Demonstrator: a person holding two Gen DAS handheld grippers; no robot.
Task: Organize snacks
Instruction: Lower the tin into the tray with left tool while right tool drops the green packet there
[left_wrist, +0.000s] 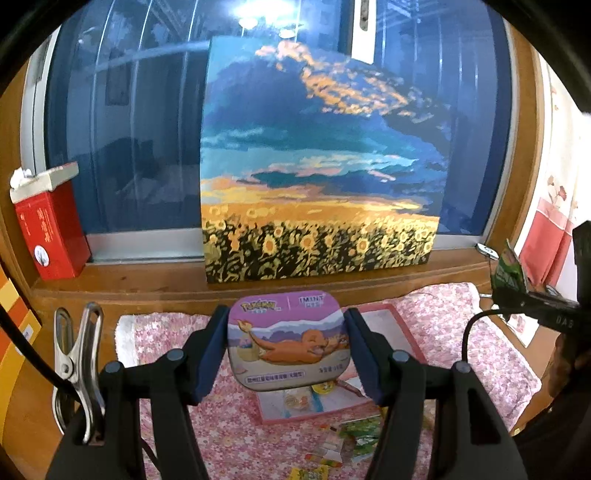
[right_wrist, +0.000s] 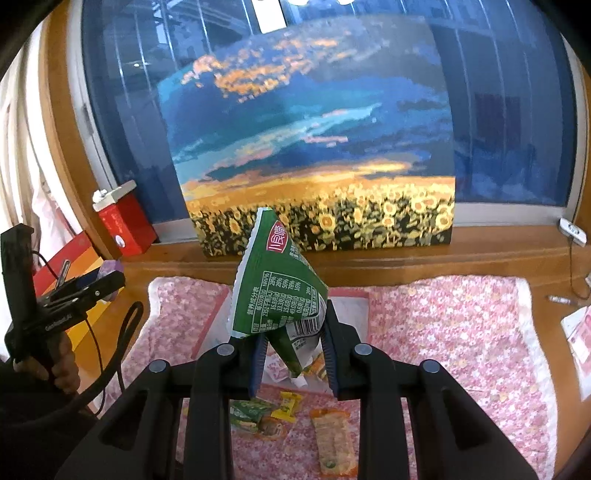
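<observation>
My left gripper (left_wrist: 286, 345) is shut on a purple Pokemon mint tin (left_wrist: 286, 341), held above a pink-rimmed tray (left_wrist: 400, 328) on the pink floral cloth (left_wrist: 166, 354). My right gripper (right_wrist: 291, 341) is shut on a green snack packet (right_wrist: 277, 288), held upright above the same tray (right_wrist: 351, 302). Several small snack packets (right_wrist: 266, 411) and an orange bar (right_wrist: 332, 439) lie on the cloth in front of the tray. The right gripper with its packet shows at the right edge of the left wrist view (left_wrist: 532, 295); the left gripper shows at the left of the right wrist view (right_wrist: 99, 284).
A sunflower painting (left_wrist: 321, 166) leans against the window on a wooden ledge (left_wrist: 147, 277). A red box (left_wrist: 51, 229) stands at the ledge's left. A white remote (right_wrist: 572, 230) lies on the right of the ledge. Papers (right_wrist: 580, 336) lie right of the cloth.
</observation>
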